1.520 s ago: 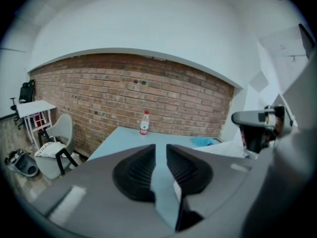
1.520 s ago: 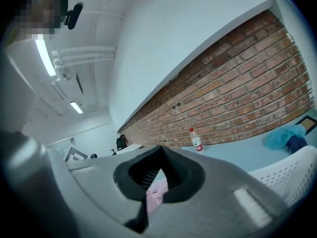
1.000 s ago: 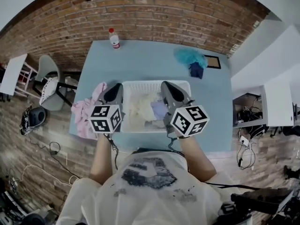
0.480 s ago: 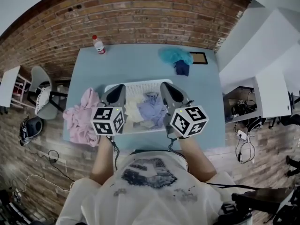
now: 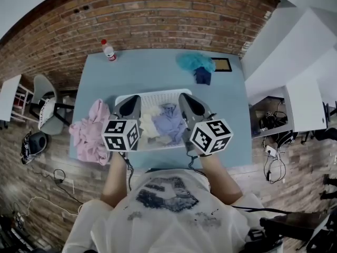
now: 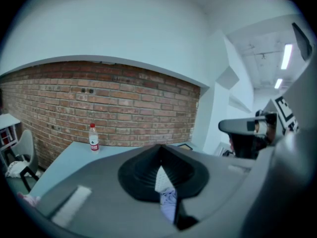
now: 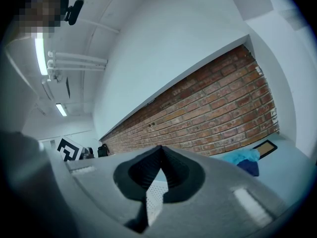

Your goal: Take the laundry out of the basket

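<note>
one chair (image 5: 49,107) stands on the floor at the far left, apart from the one pale blue table (image 5: 152,70). one pink heap (image 5: 89,136) of laundry lies on the table at its left edge, just beside the basket and outside it. one bottle (image 5: 108,50) stands upright at the far left corner, by the brick wall.

there are two grippers. the left gripper (image 5: 131,100) sits over the basket's left end; in its own view its jaws (image 6: 159,150) are pressed together at the tips and grasp nothing, with white mesh and lilac cloth seen beyond them.

the one white basket (image 5: 155,94) sits on the near half of the table, right in front of the person, between the two grippers. it stands open side up, and its long axis runs left to right, along the table's near edge. two pieces of laundry can be counted inside it: a cream piece (image 5: 150,125) on the left and a lilac piece (image 5: 169,121) on the right, touching each other; whether more lies under them cannot be told.

the right gripper (image 5: 185,97) sits over the basket's right end, jaws (image 7: 159,148) likewise closed tip to tip on nothing.

toward the far right of the table lie one teal cloth (image 5: 195,62), one dark blue cloth (image 5: 202,77) touching it, and one flat frame (image 5: 224,65) just beside them.
</note>
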